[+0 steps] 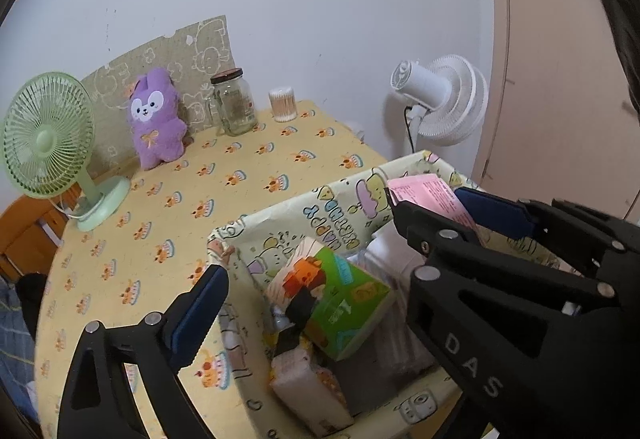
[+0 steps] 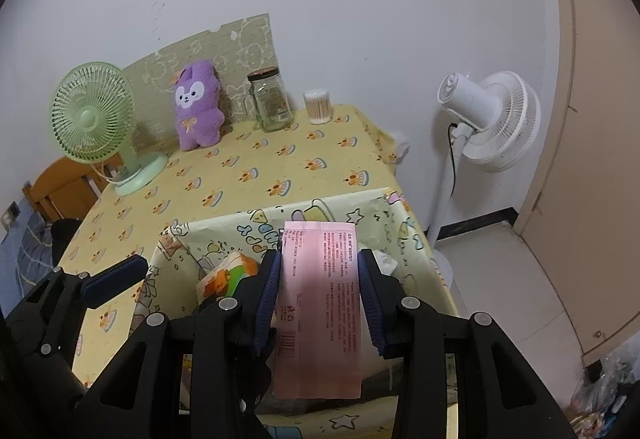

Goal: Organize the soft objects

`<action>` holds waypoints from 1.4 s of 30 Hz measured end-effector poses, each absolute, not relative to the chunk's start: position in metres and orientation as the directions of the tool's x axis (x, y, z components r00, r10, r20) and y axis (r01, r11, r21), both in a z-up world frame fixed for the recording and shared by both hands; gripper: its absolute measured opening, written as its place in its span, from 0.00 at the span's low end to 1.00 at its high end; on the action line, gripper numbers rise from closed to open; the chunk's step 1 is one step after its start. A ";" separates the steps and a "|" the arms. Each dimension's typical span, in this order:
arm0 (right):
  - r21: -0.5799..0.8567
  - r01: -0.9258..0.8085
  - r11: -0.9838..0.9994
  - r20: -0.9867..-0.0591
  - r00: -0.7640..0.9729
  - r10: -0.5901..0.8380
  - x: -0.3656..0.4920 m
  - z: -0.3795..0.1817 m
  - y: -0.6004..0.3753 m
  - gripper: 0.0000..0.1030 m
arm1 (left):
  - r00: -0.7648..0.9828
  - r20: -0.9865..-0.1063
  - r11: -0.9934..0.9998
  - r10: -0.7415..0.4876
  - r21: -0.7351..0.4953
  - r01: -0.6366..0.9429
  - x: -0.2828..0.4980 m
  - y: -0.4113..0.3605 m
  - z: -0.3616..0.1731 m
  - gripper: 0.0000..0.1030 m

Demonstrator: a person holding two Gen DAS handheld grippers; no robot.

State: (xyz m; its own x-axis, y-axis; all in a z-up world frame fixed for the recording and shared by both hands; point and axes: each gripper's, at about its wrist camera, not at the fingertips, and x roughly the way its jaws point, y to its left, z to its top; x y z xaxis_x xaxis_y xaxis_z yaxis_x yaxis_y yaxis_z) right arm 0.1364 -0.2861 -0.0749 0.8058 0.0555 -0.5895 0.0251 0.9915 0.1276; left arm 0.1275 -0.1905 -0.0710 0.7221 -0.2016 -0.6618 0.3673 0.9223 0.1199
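Observation:
My right gripper [image 2: 318,291] is shut on a flat pink packet [image 2: 320,303] and holds it above a yellow cartoon-print storage box [image 2: 224,235]. In the left wrist view the same packet [image 1: 428,195] pokes out between the right gripper's fingers [image 1: 492,213] over the box [image 1: 304,207]. A green tissue pack [image 1: 344,303] and other soft packs lie inside the box. My left gripper [image 1: 332,263] is open and empty, its jaws wide apart over the box's near left side. A purple plush bunny [image 1: 156,117] leans against a board at the back of the table.
On the yellow-clothed table [image 1: 224,179] stand a green desk fan [image 1: 52,143], a glass jar [image 1: 234,103] and a cotton-swab tub [image 1: 283,105]. A white floor fan [image 2: 488,119] stands right of the table. A wooden chair [image 2: 64,191] is at the left.

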 end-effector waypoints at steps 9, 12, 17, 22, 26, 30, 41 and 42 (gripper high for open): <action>0.151 -0.022 0.988 -0.613 0.783 0.111 0.145 -0.086 -0.278 0.41 | 0.710 -0.688 0.935 -0.149 0.136 0.329 0.129 -0.185 -0.078 0.95; 0.162 -0.030 0.986 -0.618 0.776 0.125 0.144 -0.091 -0.279 0.42 | 0.704 -0.697 0.935 -0.139 0.142 0.325 0.128 -0.185 -0.082 0.95; 0.190 -0.025 0.982 -0.622 0.770 0.140 0.142 -0.099 -0.282 0.42 | 0.692 -0.707 0.933 -0.145 0.135 0.333 0.127 -0.184 -0.087 0.95; 0.191 -0.011 0.982 -0.620 0.774 0.129 0.137 -0.096 -0.281 0.50 | 0.694 -0.704 0.935 -0.153 0.123 0.331 0.125 -0.181 -0.085 0.95; 0.177 -0.002 0.984 -0.602 0.791 0.109 0.126 -0.091 -0.277 0.68 | 0.703 -0.691 0.935 -0.171 0.111 0.336 0.118 -0.175 -0.080 0.95; 0.147 0.006 0.989 -0.582 0.809 0.081 0.113 -0.084 -0.267 0.80 | 0.722 -0.668 0.936 -0.182 0.107 0.335 0.109 -0.168 -0.075 0.95; 0.120 0.075 0.990 -0.540 0.842 0.002 0.073 -0.066 -0.247 0.93 | 0.745 -0.618 0.930 -0.251 0.060 0.363 0.079 -0.147 -0.061 0.95; 0.117 0.074 0.990 -0.535 0.845 0.000 0.070 -0.064 -0.245 0.94 | 0.749 -0.612 0.931 -0.253 0.056 0.361 0.076 -0.145 -0.059 0.95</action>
State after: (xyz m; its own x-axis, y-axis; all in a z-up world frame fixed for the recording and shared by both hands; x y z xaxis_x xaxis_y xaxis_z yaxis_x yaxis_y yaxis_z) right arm 0.0701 -0.2448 -0.0642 0.8446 0.0001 -0.5353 0.0737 0.9904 0.1165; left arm 0.0758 -0.1446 -0.0592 0.7491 -0.2531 -0.6122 0.3607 0.9310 0.0564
